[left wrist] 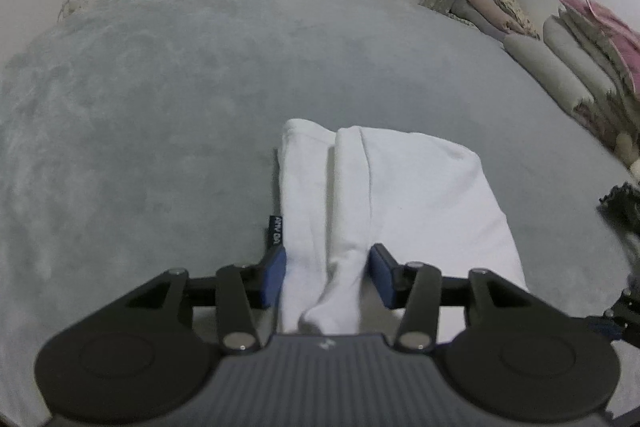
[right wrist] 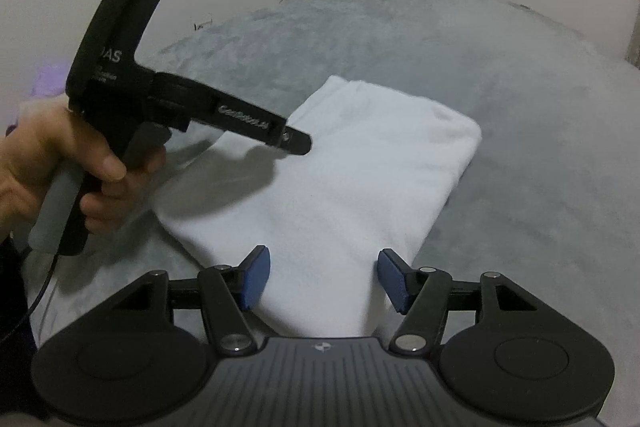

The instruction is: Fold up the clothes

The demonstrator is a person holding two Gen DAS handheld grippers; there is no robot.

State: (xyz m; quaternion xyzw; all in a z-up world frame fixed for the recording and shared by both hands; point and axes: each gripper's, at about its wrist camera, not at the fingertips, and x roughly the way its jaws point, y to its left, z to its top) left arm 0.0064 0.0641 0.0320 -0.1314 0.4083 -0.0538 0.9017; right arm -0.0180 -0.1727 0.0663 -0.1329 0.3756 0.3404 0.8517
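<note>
Slippage is my main worry: the white, soft cotton garment (left wrist: 400,187) lies folded into a thick oblong on the grey plush bed cover (left wrist: 160,107), and its loose rolled strip, probably a sleeve, runs back between the blue pads of my left tool (left wrist: 328,275). Those pads stand partly apart, with the strip and a fold edge between them but no visible pinch, so I judge nothing is gripped there. If I pull away carelessly, the strip could drag and undo the fold; the pile of the cover may also snag the fabric. My right tool (right wrist: 324,279) is held moderately wide over the near corner of the garment, pads clear of the cloth, holding nothing. In the right wrist view, the left tool's black body sits in a bare hand (right wrist: 60,163), casting a shadow over the cloth. The garment looks matte and thick, with rounded fold edges; a small black label (left wrist: 276,231) pokes out at its side.
</note>
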